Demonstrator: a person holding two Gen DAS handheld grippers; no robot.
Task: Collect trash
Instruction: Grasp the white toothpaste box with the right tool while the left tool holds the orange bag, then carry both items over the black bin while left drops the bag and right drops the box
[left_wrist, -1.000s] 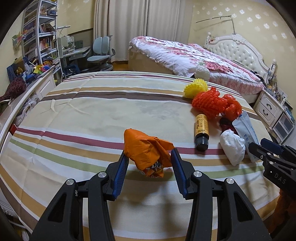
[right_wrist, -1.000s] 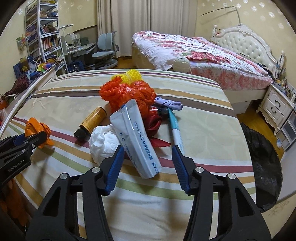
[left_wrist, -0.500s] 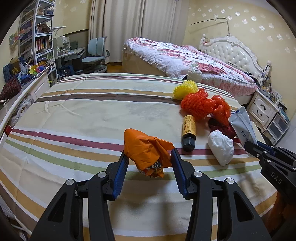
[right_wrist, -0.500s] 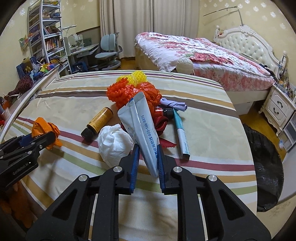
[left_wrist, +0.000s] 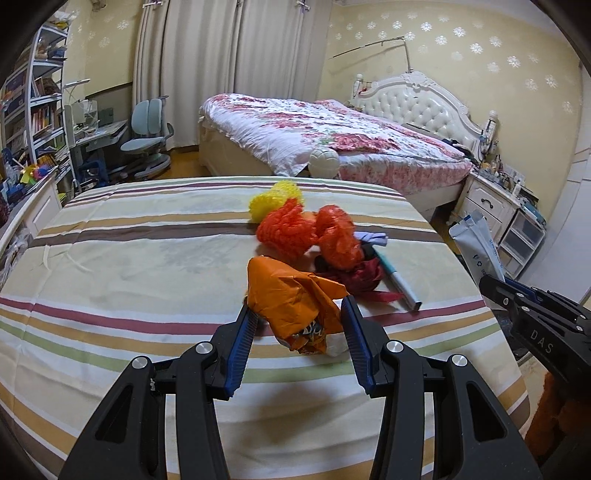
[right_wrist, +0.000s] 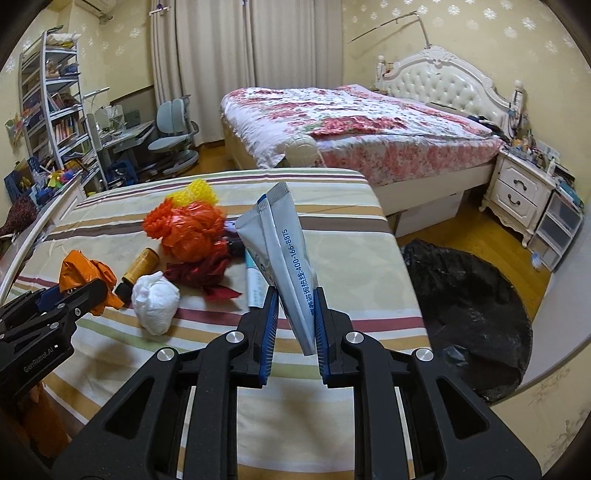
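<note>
Clamping orange wrapper (left_wrist: 295, 306) and grey pouch (right_wrist: 284, 254).

— What sort of place is this?

— A bedroom in a home. At about one o'clock stands a double bed (right_wrist: 354, 136) with a floral quilt and a white tufted headboard (right_wrist: 443, 85).

— Anything else that says so?

— A white nightstand (right_wrist: 521, 188) with curved drawers sits at three o'clock, its top crowded with small items. Long pale curtains (right_wrist: 218, 74) hang at twelve o'clock against yellow wallpaper with a white flower pattern.

— And the left side?

— At ten o'clock there is a study corner: a tall bookshelf (right_wrist: 55, 107) full of books, a desk (right_wrist: 125, 133) and a grey-blue swivel chair (right_wrist: 175, 125). The foreground is a surface under a striped cloth (right_wrist: 332, 206), and the floor is wood.
</note>
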